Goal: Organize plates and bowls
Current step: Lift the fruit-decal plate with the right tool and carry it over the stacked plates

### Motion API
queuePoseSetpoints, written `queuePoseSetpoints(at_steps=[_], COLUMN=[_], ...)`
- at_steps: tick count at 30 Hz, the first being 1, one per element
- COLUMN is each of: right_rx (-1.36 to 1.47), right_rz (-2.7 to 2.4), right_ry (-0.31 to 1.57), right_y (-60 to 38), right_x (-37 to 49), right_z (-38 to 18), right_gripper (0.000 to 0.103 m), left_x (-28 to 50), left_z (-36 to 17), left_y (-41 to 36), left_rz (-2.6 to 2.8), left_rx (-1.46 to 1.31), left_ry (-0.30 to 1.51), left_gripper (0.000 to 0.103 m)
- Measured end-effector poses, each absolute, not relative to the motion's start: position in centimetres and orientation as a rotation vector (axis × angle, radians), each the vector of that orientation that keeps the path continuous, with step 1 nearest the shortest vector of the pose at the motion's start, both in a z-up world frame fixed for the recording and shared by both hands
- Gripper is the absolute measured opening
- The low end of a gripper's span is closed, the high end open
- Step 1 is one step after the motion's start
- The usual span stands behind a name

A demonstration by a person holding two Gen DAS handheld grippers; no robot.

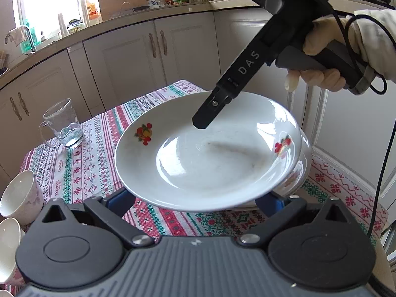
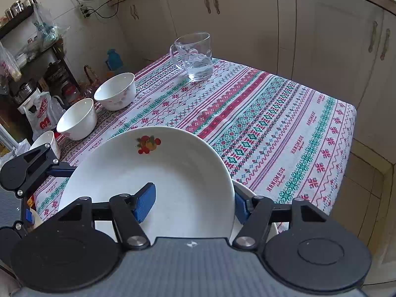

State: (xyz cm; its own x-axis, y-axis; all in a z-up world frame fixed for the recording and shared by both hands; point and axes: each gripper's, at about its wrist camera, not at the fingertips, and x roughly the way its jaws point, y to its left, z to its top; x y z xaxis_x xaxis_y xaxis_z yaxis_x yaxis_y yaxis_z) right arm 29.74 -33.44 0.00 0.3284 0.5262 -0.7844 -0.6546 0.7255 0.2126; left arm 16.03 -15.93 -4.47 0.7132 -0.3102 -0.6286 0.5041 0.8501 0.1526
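A white plate with fruit prints [image 1: 210,153] [image 2: 158,183] hangs tilted above the patterned tablecloth [image 1: 81,168]. My right gripper [image 2: 191,204] is wide open, one blue pad inside the plate and one outside its right rim; it shows from the side in the left wrist view [image 1: 201,123]. My left gripper [image 1: 195,203] is open under the plate's near rim, its fingertips hidden; it shows at the left in the right wrist view [image 2: 44,170]. More white plates [image 1: 297,180] lie stacked below. Three white bowls [image 2: 116,91] [image 2: 78,118] [image 2: 48,142] stand along the table's left edge.
A clear glass mug [image 2: 195,57] [image 1: 63,123] stands near the table's far edge. Cream kitchen cabinets [image 2: 247,19] run behind the table. A cluttered shelf and bags [image 2: 37,74] stand left of the table. The table's right edge [image 2: 351,128] drops to the tiled floor.
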Motion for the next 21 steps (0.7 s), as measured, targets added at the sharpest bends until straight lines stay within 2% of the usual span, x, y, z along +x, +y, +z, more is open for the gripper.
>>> queuePoseSetpoints(at_steps=[21], right_rx=[-0.055], right_rz=[0.75], right_ry=[0.963], right_y=[-36.8], right_x=[29.1], right_z=[-2.7], right_gripper=[0.07], left_x=[16.5], left_z=[-5.0], left_y=[-17.4], left_rz=[-0.504], left_rx=[0.316], left_ry=[0.687], left_gripper=[0.102])
